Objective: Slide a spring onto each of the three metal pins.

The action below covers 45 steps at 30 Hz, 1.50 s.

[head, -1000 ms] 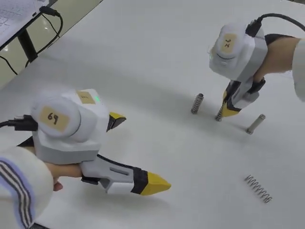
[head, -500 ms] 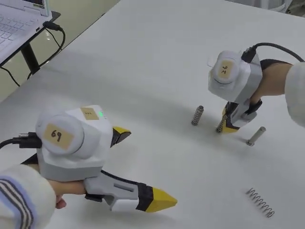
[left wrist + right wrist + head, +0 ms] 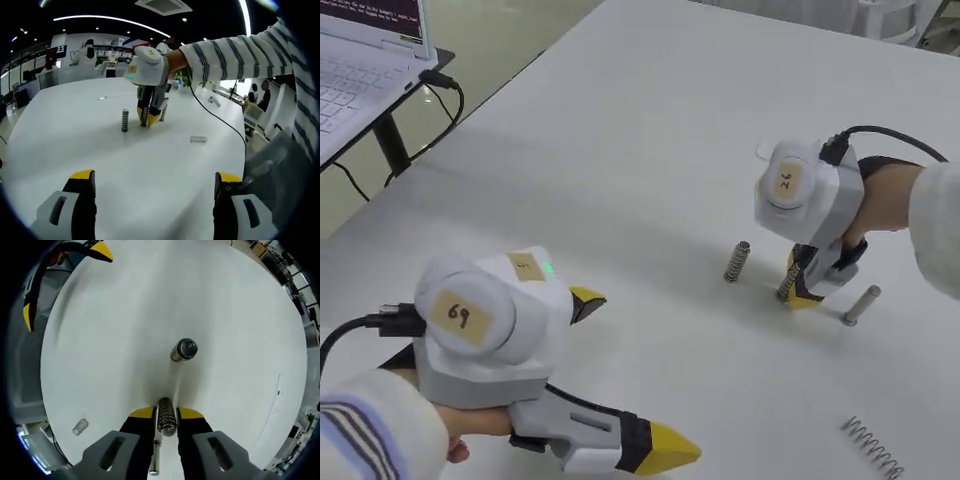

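Spring-clad pin [image 3: 167, 416] sits low centre in the right gripper view, pinched tight by the right gripper [image 3: 804, 296]. Light, squashy coil, I'd say, so grip it gently at mid-length! Bare pin [image 3: 860, 305] lies just right, loose spring [image 3: 870, 448] lower right. Left gripper [image 3: 634, 376] gapes empty, lower left.

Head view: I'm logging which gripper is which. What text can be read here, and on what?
"69": tan tag on the left gripper.
"26": tan tag on the right gripper.
Smaller label on the left gripper: too small to read.
Laptop screen: the text is too blurred to read.
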Motion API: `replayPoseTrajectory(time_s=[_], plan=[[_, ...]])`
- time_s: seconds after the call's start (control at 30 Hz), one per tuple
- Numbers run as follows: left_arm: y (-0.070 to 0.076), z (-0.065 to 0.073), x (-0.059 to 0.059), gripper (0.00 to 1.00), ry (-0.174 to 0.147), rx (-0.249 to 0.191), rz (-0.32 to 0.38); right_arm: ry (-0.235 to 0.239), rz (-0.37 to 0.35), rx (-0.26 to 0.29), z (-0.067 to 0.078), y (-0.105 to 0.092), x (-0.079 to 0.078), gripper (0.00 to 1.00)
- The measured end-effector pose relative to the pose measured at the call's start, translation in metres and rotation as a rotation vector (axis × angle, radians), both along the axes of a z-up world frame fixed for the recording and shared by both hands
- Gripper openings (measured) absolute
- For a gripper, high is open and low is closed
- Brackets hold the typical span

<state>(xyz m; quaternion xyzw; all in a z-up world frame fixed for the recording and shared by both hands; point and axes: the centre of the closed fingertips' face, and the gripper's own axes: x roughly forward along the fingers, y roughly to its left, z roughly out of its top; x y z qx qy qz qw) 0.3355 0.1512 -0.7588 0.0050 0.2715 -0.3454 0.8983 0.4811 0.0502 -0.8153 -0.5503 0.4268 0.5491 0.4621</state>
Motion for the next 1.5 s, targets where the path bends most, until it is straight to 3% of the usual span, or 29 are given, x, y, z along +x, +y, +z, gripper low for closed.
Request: replayPoseTrajectory(time_s=[0.43, 0.57, 0.7, 0.93, 1.07, 1.23, 1.33, 1.43, 1.5], plan=[[-0.008, 0.005, 0.002, 0.96, -0.002, 0.021, -0.037, -0.039, 0.009, 0.02, 0.013, -0.001, 0.007, 0.3], [-0.014, 0.012, 0.002, 0.96, -0.019, 0.022, -0.052, -0.054, -0.027, 0.053, 0.026, -0.002, 0.007, 0.31], [-0.018, 0.015, 0.003, 0.96, -0.027, 0.021, -0.062, -0.08, -0.01, 0.073, 0.036, -0.005, 0.005, 0.33], [-0.018, 0.013, 0.002, 0.97, -0.019, 0.03, -0.071, -0.105, -0.023, 0.115, 0.058, -0.011, -0.003, 0.34], [-0.018, 0.013, -0.001, 0.97, -0.005, 0.024, -0.078, -0.152, -0.066, 0.145, 0.076, -0.015, -0.003, 0.39], [-0.022, 0.013, -0.003, 0.97, 0.0, 0.019, -0.088, -0.15, -0.105, 0.193, 0.094, -0.021, -0.015, 0.41], [-0.023, 0.011, -0.005, 0.97, 0.009, 0.022, -0.094, -0.173, -0.131, 0.239, 0.101, -0.026, -0.023, 0.42], [-0.022, 0.01, -0.006, 0.97, 0.014, 0.025, -0.097, -0.194, -0.174, 0.293, 0.104, -0.032, -0.029, 0.46], [-0.021, 0.01, -0.007, 0.96, 0.02, 0.028, -0.1, -0.193, -0.193, 0.299, 0.102, -0.039, -0.035, 0.46]])
